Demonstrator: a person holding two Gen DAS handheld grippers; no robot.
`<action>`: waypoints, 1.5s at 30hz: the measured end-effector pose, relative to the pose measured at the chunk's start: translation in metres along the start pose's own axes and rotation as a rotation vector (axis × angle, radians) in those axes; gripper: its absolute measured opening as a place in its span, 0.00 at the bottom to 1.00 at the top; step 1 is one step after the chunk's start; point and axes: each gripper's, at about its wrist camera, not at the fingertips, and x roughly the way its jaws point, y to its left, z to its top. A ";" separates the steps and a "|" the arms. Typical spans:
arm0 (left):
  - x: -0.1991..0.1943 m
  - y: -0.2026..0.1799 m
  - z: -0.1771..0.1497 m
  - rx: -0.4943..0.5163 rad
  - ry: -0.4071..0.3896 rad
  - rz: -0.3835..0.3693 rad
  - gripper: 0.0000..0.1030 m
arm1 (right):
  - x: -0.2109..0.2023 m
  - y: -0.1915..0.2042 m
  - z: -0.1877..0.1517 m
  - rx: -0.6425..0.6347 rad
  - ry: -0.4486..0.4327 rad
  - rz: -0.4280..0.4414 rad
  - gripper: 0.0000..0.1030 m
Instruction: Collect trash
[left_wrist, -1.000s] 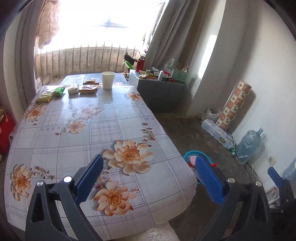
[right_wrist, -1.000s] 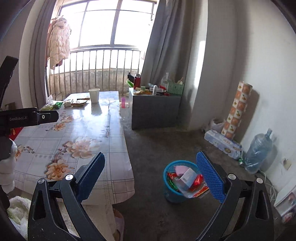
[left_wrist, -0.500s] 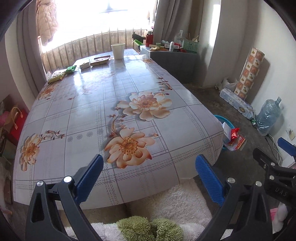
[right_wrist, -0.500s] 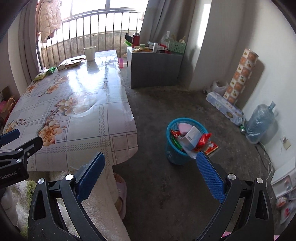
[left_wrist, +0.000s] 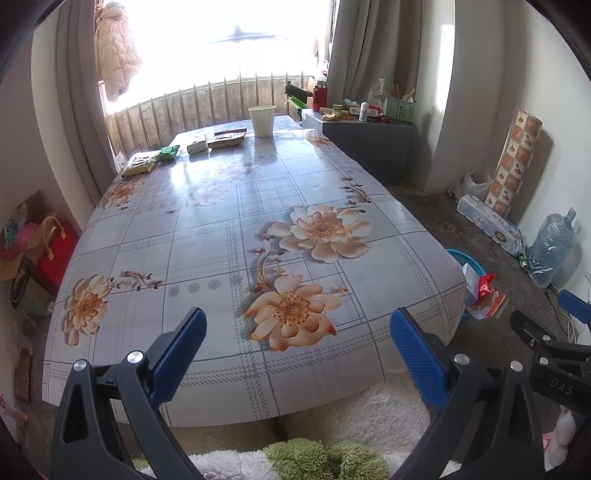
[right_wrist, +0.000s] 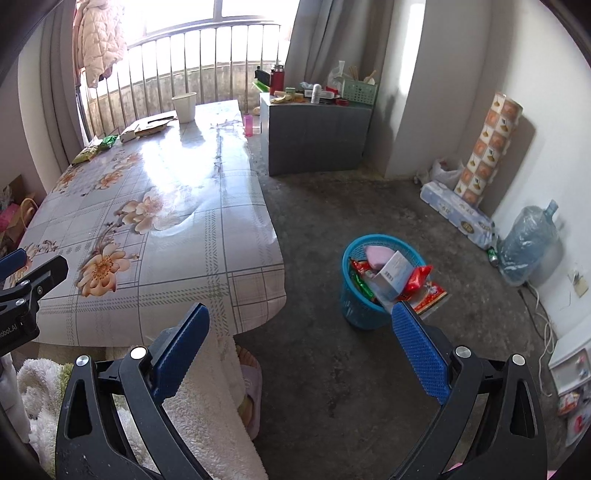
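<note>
Home: floral-clothed table (left_wrist: 258, 206), hanging coat (left_wrist: 117, 55)

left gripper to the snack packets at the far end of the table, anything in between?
Nothing. In the left wrist view, only bare floral tablecloth lies between the open left gripper and the snack packets near the paper cup.

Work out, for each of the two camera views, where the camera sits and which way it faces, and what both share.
Left wrist: behind the open left gripper, facing along the floral table toward the window; the right gripper's tip shows at the right edge.
Right wrist: behind the open right gripper, facing the floor and blue trash basket; the left gripper's tip shows at left.
Shared: table, white cup, basket, grey cabinet.
</note>
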 end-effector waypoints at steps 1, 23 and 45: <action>0.000 0.003 0.001 -0.010 0.003 0.009 0.95 | 0.000 0.002 0.001 -0.002 -0.003 0.008 0.92; 0.031 0.041 0.046 -0.120 0.130 0.013 0.95 | 0.018 0.046 0.048 -0.049 0.102 0.027 0.92; 0.051 0.049 0.067 -0.100 0.189 -0.011 0.95 | 0.037 0.070 0.075 -0.078 0.177 0.022 0.92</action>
